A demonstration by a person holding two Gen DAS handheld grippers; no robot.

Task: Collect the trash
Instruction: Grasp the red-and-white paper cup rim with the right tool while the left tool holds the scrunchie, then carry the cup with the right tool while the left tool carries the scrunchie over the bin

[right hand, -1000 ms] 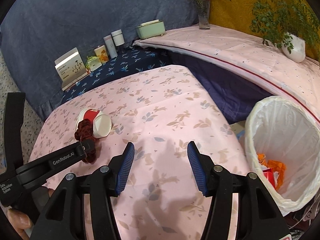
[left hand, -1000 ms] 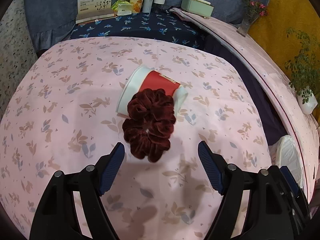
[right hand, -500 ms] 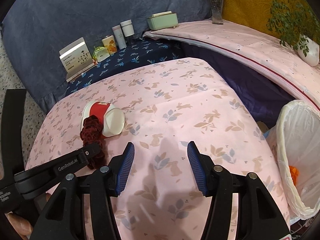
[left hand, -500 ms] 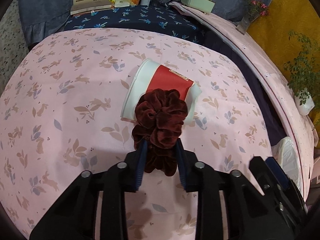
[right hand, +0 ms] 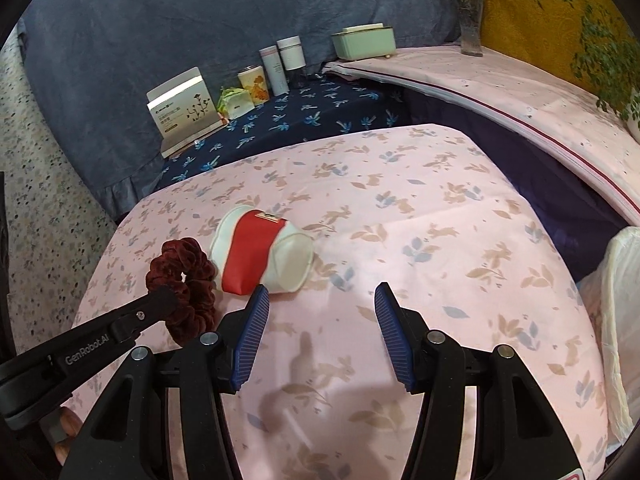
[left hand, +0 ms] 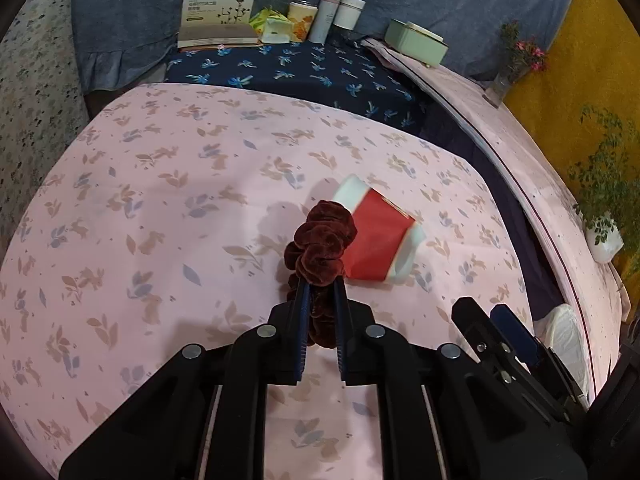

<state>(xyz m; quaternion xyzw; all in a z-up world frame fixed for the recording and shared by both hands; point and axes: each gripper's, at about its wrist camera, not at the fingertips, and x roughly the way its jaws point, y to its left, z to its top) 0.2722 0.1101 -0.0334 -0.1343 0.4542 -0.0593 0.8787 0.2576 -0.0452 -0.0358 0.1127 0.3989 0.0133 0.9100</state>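
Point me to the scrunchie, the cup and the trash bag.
scrunchie (left hand: 322, 240): left wrist view, upper folds above the jaws.
cup (right hand: 250, 254): right wrist view, red sleeve.
trash bag (right hand: 622, 280): right wrist view, white liner's side.

The left gripper is clamping the dark red scrunchie, which is crowding the paper cup lying on its side just beside it, so approach to the cup from that side is obstructed. The right gripper is holding its fingers wide apart over bare pink bedsheet, and the sheet between cup and white-lined trash bin is lying unobstructed.
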